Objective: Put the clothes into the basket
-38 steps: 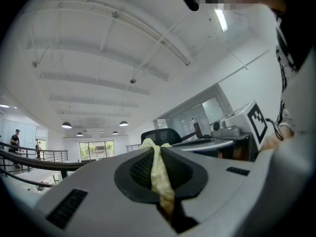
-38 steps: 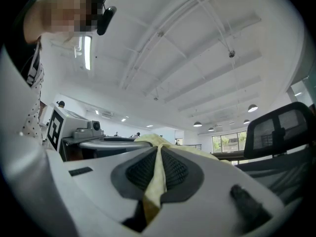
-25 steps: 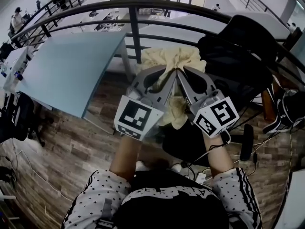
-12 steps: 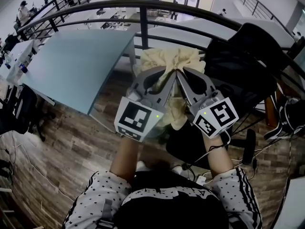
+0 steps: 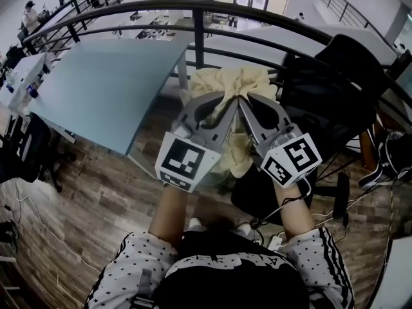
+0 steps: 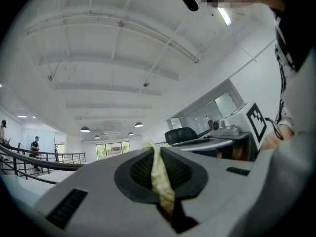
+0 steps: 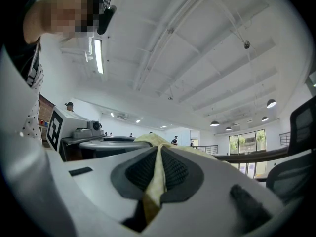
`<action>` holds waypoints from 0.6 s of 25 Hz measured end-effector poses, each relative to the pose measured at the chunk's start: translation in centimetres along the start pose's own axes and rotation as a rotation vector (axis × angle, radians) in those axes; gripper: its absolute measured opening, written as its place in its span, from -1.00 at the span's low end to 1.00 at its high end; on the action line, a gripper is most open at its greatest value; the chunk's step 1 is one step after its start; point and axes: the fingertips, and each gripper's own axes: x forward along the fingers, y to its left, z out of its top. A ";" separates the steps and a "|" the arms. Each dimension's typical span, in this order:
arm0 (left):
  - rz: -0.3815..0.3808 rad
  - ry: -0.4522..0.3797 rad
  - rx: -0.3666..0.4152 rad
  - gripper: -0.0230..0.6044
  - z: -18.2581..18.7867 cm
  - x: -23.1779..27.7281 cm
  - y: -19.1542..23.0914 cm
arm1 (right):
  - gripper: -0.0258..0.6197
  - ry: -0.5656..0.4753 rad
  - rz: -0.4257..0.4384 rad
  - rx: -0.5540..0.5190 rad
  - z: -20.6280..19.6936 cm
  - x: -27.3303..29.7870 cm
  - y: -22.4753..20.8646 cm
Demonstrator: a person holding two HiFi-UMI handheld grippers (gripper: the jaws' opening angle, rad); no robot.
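Wood-plank floor (image 5: 96,198) lies beneath everything. The left gripper (image 6: 157,157) and the right gripper (image 7: 159,154) each have their pads pressed tight on a thin fold of the cream cloth (image 5: 233,81). The cloth bunches just beyond their tips and hangs between them in the air. A pale blue table (image 5: 103,89) stands to the left, a black chair (image 5: 328,89) to the right, and a dark railing (image 5: 193,8) curves on the far side.

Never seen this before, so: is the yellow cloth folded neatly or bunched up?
Bunched up: the yellow cloth hangs crumpled, pinched by the left claw and right claw.
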 end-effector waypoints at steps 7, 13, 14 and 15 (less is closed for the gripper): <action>-0.027 -0.005 0.006 -0.82 -0.3 -2.4 2.7 | -0.81 0.000 -0.020 -0.006 -0.1 2.7 2.4; -0.031 -0.021 -0.007 -0.82 -0.3 -3.7 4.3 | -0.81 0.013 -0.019 -0.028 0.0 4.4 3.6; -0.029 -0.023 -0.010 -0.82 -0.4 -3.8 4.5 | -0.81 0.015 -0.017 -0.030 0.0 4.6 3.7; -0.028 -0.023 -0.011 -0.82 -0.4 -3.9 4.6 | -0.81 0.016 -0.015 -0.030 -0.1 4.7 3.8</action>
